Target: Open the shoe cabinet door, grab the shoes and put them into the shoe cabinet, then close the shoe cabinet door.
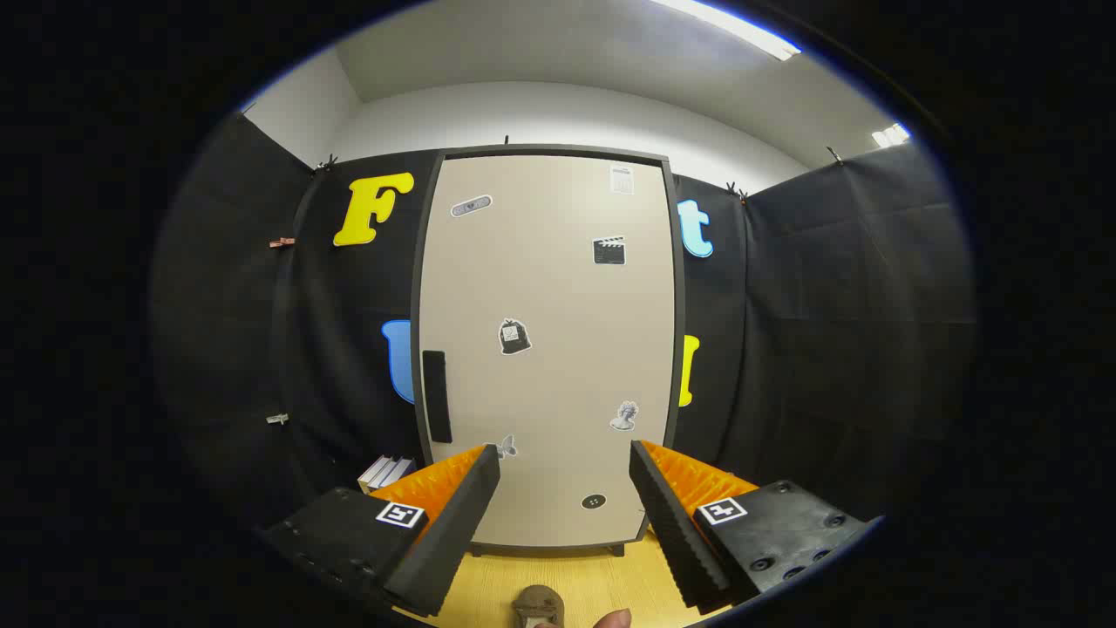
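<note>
The shoe cabinet point(549, 288) stands upright beyond my fingers, its beige door shut flat and dotted with small stickers. A black vertical handle point(436, 395) sits on the door's left edge, a little above my left finger. My gripper point(565, 462) is open, its black ribbed fingers point(453, 515) spread wide with nothing between them, pointing at the door's lower half. A brown shoe point(539, 606) lies on the wooden floor below and between the fingers, only its top showing.
Black cloth walls close in on both sides of the cabinet. A few books point(385, 473) lean on the floor left of the cabinet, behind my left finger. A person's fingertip point(613, 619) shows beside the shoe. The yellow wooden floor point(610, 576) runs up to the cabinet's feet.
</note>
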{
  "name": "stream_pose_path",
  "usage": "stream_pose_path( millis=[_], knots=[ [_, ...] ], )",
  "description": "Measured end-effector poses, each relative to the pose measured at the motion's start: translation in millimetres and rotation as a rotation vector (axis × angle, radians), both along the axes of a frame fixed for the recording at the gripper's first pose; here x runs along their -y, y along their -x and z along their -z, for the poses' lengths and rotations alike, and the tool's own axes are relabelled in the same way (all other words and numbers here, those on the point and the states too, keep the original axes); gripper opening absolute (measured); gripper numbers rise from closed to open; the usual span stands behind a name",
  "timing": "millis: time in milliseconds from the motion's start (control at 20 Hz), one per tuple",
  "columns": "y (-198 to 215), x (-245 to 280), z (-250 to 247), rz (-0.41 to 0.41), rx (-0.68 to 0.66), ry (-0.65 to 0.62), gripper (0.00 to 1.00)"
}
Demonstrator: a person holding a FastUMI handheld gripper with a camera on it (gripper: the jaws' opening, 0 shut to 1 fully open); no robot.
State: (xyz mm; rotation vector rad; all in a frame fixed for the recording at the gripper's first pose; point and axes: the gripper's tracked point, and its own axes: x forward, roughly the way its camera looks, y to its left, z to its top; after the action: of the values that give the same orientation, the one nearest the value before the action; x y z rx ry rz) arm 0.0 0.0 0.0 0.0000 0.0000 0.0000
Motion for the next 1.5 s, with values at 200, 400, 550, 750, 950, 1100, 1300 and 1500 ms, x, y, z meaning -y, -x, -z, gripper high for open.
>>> stream_pose_path(
  millis=[200, 400, 550, 750, 950, 1100, 1300, 1500],
  knots=[
    [-3.3, -2.3, 3.1, 0.004, 0.001, 0.007, 0.97],
    [-7.7, -3.6, 7.5, 0.007, -0.006, 0.010, 0.98],
    [-8.9, -6.5, 7.5, 0.006, -0.004, 0.020, 0.98],
    [-9.9, -9.2, 5.8, 0.008, 0.002, 0.020, 0.98],
    [-12.9, -18.2, 3.6, -0.003, 0.005, 0.018, 0.97],
    [-20.5, -33.6, 0.8, -0.018, 0.011, 0.010, 0.98],
    [-39.0, -68.4, -7.1, -0.055, 0.024, -0.005, 0.98],
    [-65.6, -107.9, -7.2, -0.092, 0.030, -0.003, 0.97]
  ],
)
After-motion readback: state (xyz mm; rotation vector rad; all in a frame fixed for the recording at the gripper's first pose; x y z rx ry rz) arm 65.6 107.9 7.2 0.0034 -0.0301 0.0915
